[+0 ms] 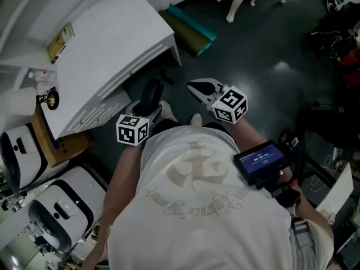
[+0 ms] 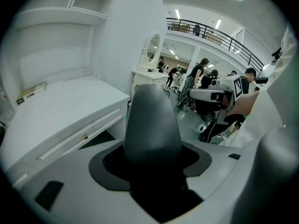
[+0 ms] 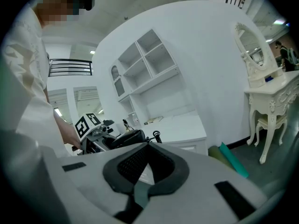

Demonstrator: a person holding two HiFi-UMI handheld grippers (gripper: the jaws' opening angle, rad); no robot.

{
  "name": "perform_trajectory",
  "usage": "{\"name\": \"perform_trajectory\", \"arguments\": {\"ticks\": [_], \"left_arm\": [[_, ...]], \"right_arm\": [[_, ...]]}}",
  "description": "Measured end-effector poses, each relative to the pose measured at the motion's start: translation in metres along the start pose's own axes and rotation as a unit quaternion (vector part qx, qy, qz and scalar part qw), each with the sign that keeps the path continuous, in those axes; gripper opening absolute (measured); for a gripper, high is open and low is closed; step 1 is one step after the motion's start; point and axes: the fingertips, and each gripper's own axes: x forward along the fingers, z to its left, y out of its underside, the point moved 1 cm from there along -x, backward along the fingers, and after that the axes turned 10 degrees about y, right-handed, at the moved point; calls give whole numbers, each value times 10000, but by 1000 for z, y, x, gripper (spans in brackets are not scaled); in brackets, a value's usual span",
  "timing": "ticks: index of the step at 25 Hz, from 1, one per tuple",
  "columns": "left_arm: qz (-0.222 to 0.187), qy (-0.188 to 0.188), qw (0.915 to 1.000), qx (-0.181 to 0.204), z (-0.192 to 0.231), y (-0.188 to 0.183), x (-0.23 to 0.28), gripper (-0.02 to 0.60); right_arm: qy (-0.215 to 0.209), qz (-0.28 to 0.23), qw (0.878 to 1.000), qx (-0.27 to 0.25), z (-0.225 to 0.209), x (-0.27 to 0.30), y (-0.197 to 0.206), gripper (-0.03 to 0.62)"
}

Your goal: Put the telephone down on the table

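Note:
My left gripper (image 1: 147, 109) is shut on a dark, rounded telephone handset (image 1: 152, 92). In the left gripper view the handset (image 2: 152, 125) stands up between the jaws and fills the middle. It is held in the air, just off the front edge of the white table (image 1: 112, 44). In the right gripper view the handset (image 3: 125, 137) shows with a coiled cord (image 3: 156, 135) beside it. My right gripper (image 1: 201, 88) hovers to the right of the handset; its dark pads (image 3: 122, 164) meet with nothing between them.
A book (image 1: 61, 41) lies at the table's back, and a small black and gold object (image 1: 49, 99) sits at its left end. A green roll (image 1: 191, 30) lies on the dark floor. White machines (image 1: 34, 167) and a cardboard box (image 1: 56, 145) stand left.

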Motion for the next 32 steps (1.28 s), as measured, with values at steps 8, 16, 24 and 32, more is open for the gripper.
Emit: {"name": "perform_trajectory", "arguments": {"ticks": [8,16,24,32], "left_arm": [[92,200,9996,175,11,-13,11,276],[118,363,9985,383,42,-41,16,276],[107,457,9977,498,90,-61,5,276],[75,590,9962,635,130,-78,-10,276]], "right_arm": [[244,28,9996,125,-10,6,-1,15],[467,17,9989,98,-25,33,-21,15],[649,23,9978,95,-25,76,-39,15],[886,74,9959,-154,-20,119,-61,15]]}}
